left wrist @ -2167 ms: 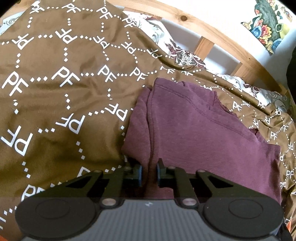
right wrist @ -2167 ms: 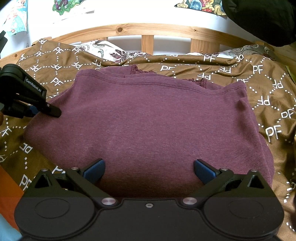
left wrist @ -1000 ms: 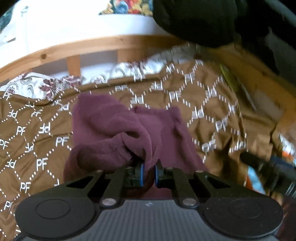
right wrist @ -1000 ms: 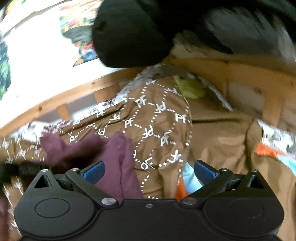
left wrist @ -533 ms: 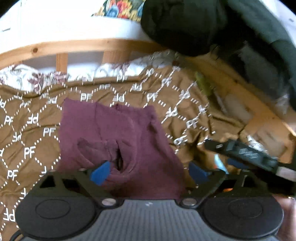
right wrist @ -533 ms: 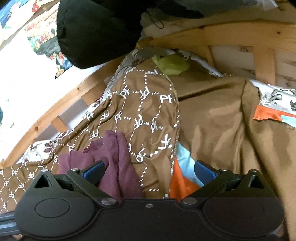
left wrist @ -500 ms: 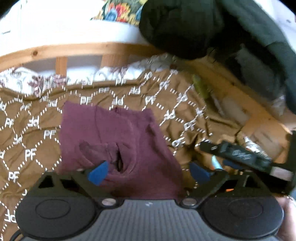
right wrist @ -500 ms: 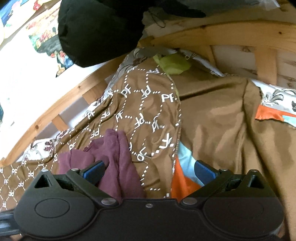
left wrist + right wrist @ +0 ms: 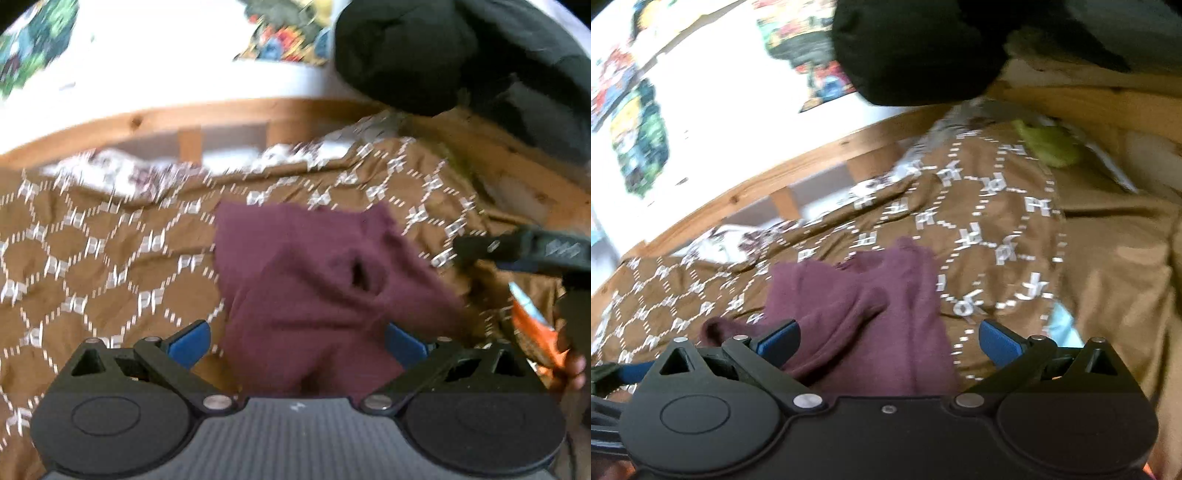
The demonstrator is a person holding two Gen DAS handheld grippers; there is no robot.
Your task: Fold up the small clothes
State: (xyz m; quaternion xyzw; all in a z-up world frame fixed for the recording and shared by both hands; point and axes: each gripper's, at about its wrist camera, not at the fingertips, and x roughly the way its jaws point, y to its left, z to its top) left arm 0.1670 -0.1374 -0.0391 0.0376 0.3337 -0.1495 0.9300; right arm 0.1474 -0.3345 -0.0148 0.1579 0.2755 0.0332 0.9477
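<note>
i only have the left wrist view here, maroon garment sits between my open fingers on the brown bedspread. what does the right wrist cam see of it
Observer: The right gripper is open too, nothing clamped; the maroon garment lies in a rumpled heap under it.
Operator: anything further right on the bed
Observer: Yes, a yellow-green item sits on the brown bedspread by the wooden frame.
Operator: is my left gripper visible there
Observer: Only one blue-padded finger, at the lower left edge.

garment (image 9: 317, 280): plain maroon | bedspread (image 9: 103, 266): brown, white dotted lattice | bundle (image 9: 916, 48): black
</note>
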